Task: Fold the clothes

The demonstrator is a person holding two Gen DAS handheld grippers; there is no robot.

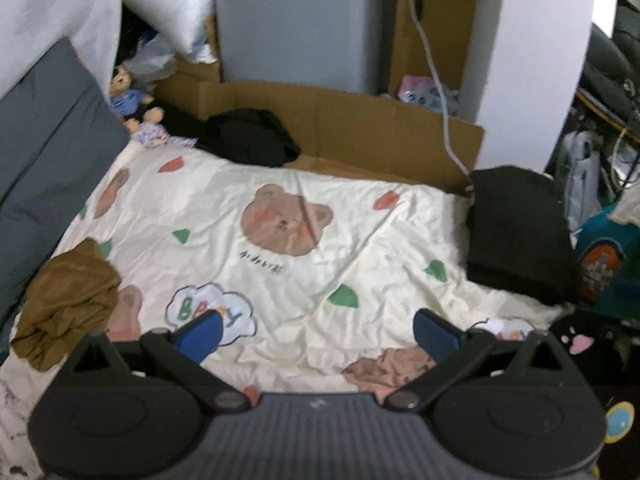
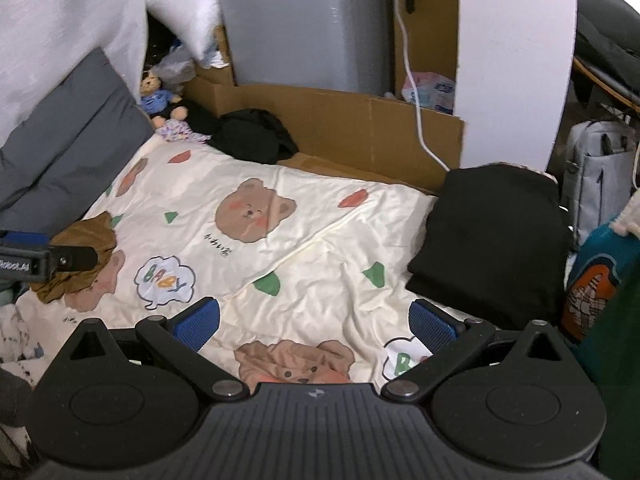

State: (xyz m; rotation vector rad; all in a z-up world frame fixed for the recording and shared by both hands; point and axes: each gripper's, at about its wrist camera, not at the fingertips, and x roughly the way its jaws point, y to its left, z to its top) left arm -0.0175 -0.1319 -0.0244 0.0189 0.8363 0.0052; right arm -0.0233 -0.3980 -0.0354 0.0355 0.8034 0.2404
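A cream quilt (image 1: 248, 184) printed with bears covered the bed, cardboard (image 1: 360, 120) and a grey case (image 1: 296, 20) behind it. From the left wrist, the left gripper (image 1: 318, 330) hung over the quilt, jaws spread and empty. A crumpled brown garment (image 1: 66, 308) lay at the left edge, a folded black garment (image 1: 516, 232) at the right, a black heap (image 1: 252, 136) at the far edge.

From the right wrist, the right gripper (image 2: 314, 318) hovered likewise, jaws spread, holding nothing. The black fold (image 2: 492, 240) lay just right of it; the other gripper's finger (image 2: 60, 258) showed over the brown garment (image 2: 86, 248).
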